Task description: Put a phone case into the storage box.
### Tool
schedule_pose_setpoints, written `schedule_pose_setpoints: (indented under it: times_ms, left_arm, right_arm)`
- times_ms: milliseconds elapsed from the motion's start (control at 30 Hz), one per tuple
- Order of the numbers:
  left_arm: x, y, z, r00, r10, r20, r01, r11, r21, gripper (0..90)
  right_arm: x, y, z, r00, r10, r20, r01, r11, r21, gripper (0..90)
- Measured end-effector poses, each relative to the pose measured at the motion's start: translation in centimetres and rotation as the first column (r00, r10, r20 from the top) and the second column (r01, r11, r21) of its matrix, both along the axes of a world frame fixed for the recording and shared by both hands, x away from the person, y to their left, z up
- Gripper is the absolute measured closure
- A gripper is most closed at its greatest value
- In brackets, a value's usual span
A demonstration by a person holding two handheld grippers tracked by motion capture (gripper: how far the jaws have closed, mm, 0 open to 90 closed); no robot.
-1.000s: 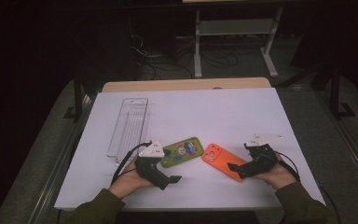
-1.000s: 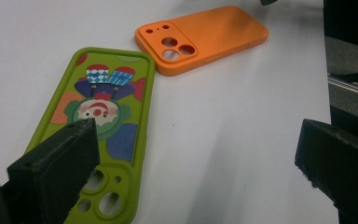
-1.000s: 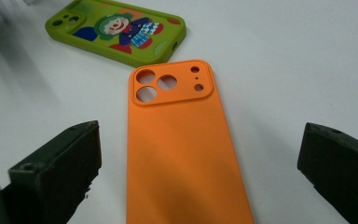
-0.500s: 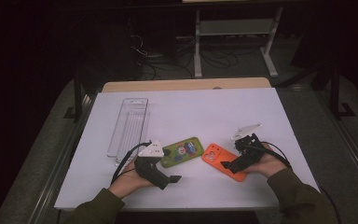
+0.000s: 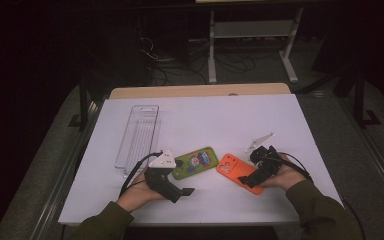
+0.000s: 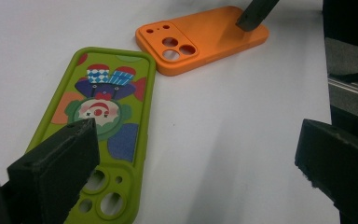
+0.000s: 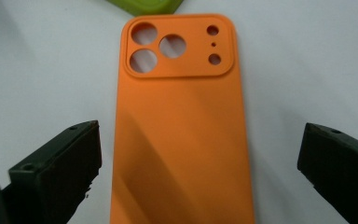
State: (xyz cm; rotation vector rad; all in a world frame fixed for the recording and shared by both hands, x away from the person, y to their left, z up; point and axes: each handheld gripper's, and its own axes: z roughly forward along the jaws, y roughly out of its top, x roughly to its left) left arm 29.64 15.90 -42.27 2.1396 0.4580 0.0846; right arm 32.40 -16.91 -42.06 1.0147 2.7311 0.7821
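An orange phone case (image 5: 232, 169) lies back up on the white table, camera holes to the left. A green phone case (image 5: 196, 162) with a cartoon print lies just left of it. My right gripper (image 5: 248, 177) is low over the orange case's near end. In the right gripper view it (image 7: 200, 149) stands open, a jaw on either side of the orange case (image 7: 182, 130). My left gripper (image 5: 182, 190) rests in front of the green case. In the left gripper view it (image 6: 196, 154) is open beside the green case (image 6: 102, 126), with the orange case (image 6: 200, 37) beyond.
A clear plastic tray (image 5: 139, 134) lies at the table's left, behind my left hand. The white table top (image 5: 215, 120) has bare room at the back and right. Metal frame legs and cables stand on the dark floor beyond.
My right gripper has moved left onto the orange case and now straddles its near end. The left gripper and both cases have stayed put.
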Motion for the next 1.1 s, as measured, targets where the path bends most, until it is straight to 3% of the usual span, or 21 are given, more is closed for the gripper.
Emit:
schedule_pose_setpoints:
  times_ms: [233, 633, 733, 1100]
  left_arm:
    - [0.0, 0.0, 0.0, 1.0000, -0.004, 0.000, 0.004, 1.0000, 0.001, 0.0]
    - [-0.1, 0.0, 0.1, 1.0000, -0.005, 0.005, 0.005, 1.0000, -0.004, 0.0]
    - [-0.1, 0.0, 0.1, 1.0000, -0.005, 0.007, 0.005, 1.0000, -0.004, 0.0]
    - [-0.2, 0.0, 0.2, 1.0000, -0.006, 0.004, 0.006, 1.0000, -0.002, 0.0]
  right_arm:
    - [-0.1, 0.5, -0.9, 0.9994, 0.023, -0.026, -0.024, 0.998, -0.060, 1.8]
    - [-0.5, 1.1, -1.5, 0.9975, 0.043, -0.057, -0.049, 0.993, -0.105, 9.6]
    - [-0.5, 0.9, -1.4, 0.9982, 0.035, -0.049, -0.040, 0.994, -0.101, 14.6]
    - [-0.4, 0.8, -1.4, 0.9975, 0.047, -0.053, -0.052, 0.994, -0.097, 15.4]
